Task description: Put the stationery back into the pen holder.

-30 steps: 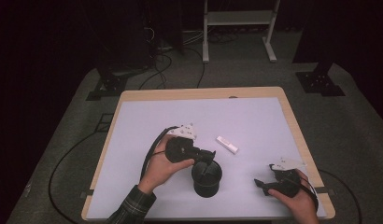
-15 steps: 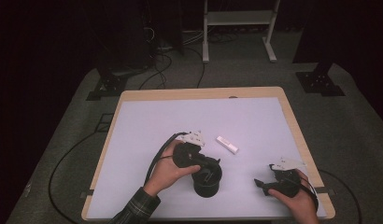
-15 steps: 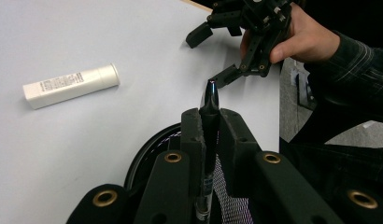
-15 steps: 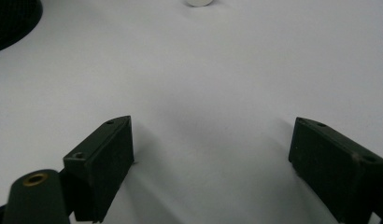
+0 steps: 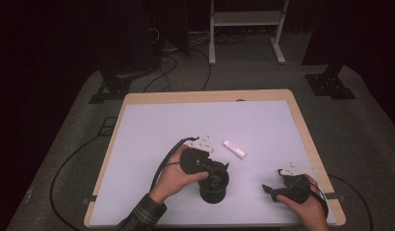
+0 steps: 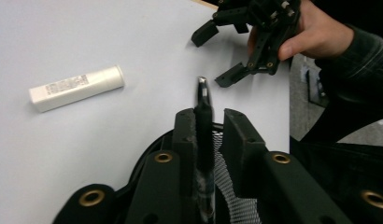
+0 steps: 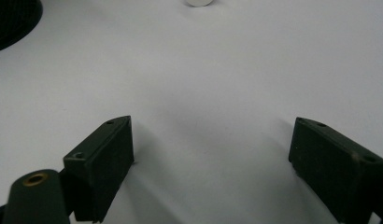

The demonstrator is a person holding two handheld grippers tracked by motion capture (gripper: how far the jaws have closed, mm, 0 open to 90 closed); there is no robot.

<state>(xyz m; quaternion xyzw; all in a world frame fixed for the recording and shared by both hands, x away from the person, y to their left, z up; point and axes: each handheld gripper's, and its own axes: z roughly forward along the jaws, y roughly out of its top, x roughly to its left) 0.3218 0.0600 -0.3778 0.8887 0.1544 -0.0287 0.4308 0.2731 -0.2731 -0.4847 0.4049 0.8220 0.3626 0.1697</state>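
The left gripper (image 6: 206, 128) is lowering a dark pen (image 6: 203, 135) into the black mesh cup (image 5: 214, 183) standing near the front edge of the tabletop (image 5: 152, 125). Its jaws have just been opening, and the pen is standing between them, leaning against one jaw. Next, I judge, comes letting go fully and lifting clear without tipping the cup. The right gripper (image 7: 210, 154) is resting at the front right corner, jaws spread. A white tube (image 6: 76, 88) is lying mid-table.

white tube (image 6: 76, 87) with a small printed label, print too small to read, no other text
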